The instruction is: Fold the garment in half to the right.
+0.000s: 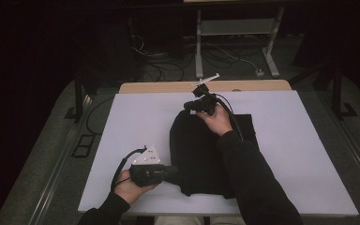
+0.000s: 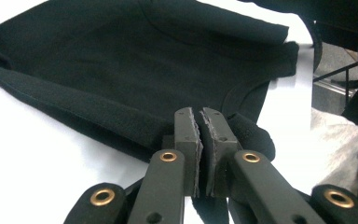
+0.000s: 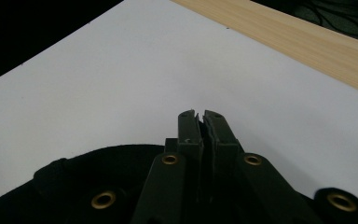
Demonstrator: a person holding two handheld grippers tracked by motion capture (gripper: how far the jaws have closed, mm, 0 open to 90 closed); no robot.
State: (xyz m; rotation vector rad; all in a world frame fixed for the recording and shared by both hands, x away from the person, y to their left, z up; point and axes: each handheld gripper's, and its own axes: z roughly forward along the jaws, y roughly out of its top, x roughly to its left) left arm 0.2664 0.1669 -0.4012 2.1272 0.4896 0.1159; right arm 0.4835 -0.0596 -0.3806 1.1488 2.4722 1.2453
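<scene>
- A black garment (image 1: 201, 159) lies spread on a white board (image 1: 131, 117) that covers most of a table; a strip of the wooden tabletop (image 1: 168, 87) shows along the far edge.
- The garment sits near the middle of the board, reaching from close to the near edge towards the far side.
- The left gripper (image 1: 171, 173) is held low at the garment's near left corner, pointing sideways into the cloth.
- In the left gripper view, its two jaws are pressed together with a fold of the black fabric (image 2: 121, 79) pinched between the pads (image 2: 193, 140), so it is clamped on the garment.
- The right gripper (image 1: 192, 105) is at the garment's far edge, with the person's dark-sleeved forearm (image 1: 248, 173) stretched across the cloth.
- In the right gripper view, its jaws are squeezed nearly together; black cloth (image 3: 88, 172) bunches just under and behind them. It appears to grip the garment's edge, though the pinch itself is hard to see.
- Beyond the right gripper's tips lie bare white board (image 3: 121, 70) and the wooden strip (image 3: 298, 42).
</scene>
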